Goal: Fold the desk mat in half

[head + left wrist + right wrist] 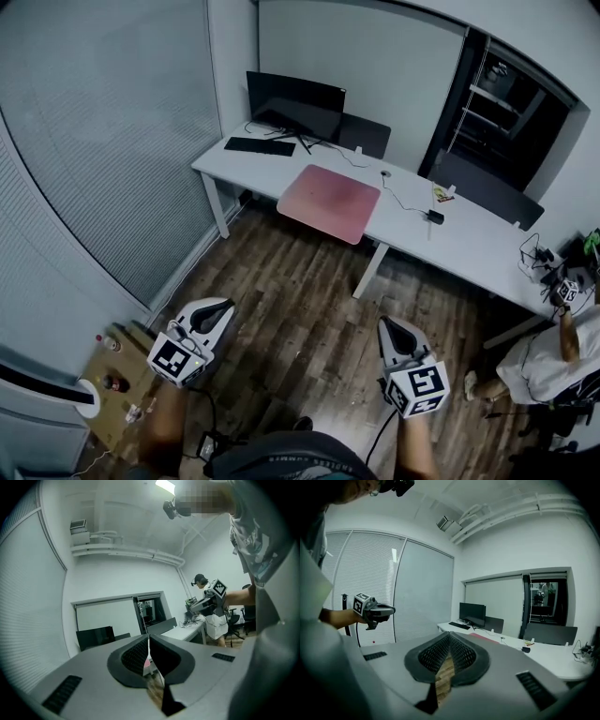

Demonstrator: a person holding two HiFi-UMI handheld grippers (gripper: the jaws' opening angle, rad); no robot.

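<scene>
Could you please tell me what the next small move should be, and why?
Probably step toward the desk and bring both grippers to the near edge of the desk mat. It lies flat and unfolded there, while the left gripper and right gripper hang shut and empty over the floor, well short of it.
</scene>
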